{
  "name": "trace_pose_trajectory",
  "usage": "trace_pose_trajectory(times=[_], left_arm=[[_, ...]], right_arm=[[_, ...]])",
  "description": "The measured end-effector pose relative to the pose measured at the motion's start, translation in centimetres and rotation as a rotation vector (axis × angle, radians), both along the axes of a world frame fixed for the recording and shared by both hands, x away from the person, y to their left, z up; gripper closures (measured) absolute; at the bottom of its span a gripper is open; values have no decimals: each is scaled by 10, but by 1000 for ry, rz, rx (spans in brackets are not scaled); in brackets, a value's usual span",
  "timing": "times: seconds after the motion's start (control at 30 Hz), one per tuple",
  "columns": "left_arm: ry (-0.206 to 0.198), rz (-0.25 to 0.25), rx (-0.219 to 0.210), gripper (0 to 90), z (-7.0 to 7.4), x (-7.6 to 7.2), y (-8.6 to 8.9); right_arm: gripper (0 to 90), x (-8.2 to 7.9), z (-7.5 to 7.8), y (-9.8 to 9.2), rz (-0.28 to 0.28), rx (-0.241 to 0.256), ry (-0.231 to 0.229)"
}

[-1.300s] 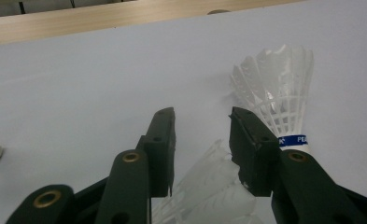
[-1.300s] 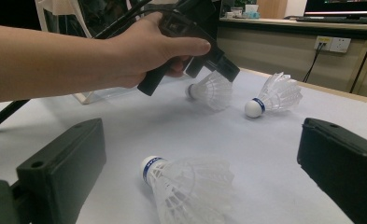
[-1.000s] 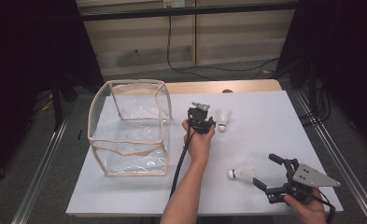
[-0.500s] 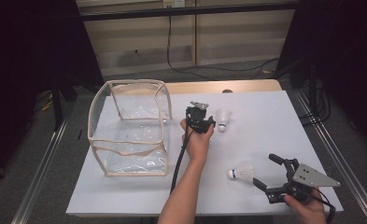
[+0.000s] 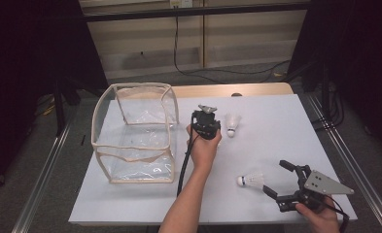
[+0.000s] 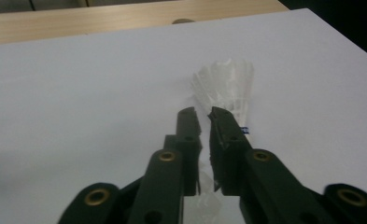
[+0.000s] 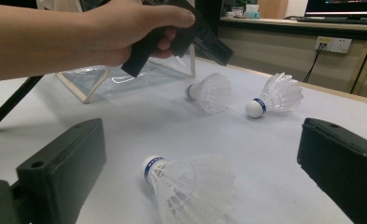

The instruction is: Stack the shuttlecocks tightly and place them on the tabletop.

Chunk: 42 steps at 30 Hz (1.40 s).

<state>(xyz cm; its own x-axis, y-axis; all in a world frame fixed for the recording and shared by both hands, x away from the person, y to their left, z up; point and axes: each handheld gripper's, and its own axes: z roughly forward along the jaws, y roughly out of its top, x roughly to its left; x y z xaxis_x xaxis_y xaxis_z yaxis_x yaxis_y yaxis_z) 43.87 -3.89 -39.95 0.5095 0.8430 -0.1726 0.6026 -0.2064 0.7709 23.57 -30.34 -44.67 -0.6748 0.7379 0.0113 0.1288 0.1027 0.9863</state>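
Held no birdie in the clear box (image 5: 135, 145) yet, with left gripper (image 6: 204, 116) nearly shut by one shuttlecock (image 6: 225, 86), right gripper (image 7: 204, 168) wide around another (image 7: 190, 186).

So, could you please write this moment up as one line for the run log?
left gripper: nearly closed, by far shuttlecock | right gripper: open, facing near shuttlecock | clear bag: open-topped

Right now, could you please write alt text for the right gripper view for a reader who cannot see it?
A shuttlecock lies on the white table between the open right claw's black jaws. Farther off lie two more shuttlecocks, with a hand holding the left claw above them beside a clear bag.
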Motion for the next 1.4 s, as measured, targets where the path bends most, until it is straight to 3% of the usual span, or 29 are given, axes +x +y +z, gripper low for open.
trace_pose_trajectory(times=[0.1,0.3,0.67,1.4], left_arm=[[16,-25,-5,900,1,-2,0],[37,-61,-21,900,4,-6,-1],[61,-84,-10,900,-1,-8,-3],[69,-31,12,900,-13,5,-4]], right_arm=[[7,0,0,0,-1,-1,3],[6,0,0,1,-2,-2,2],[6,0,0,0,-1,-1,4],[6,0,0,0,0,1,4]])
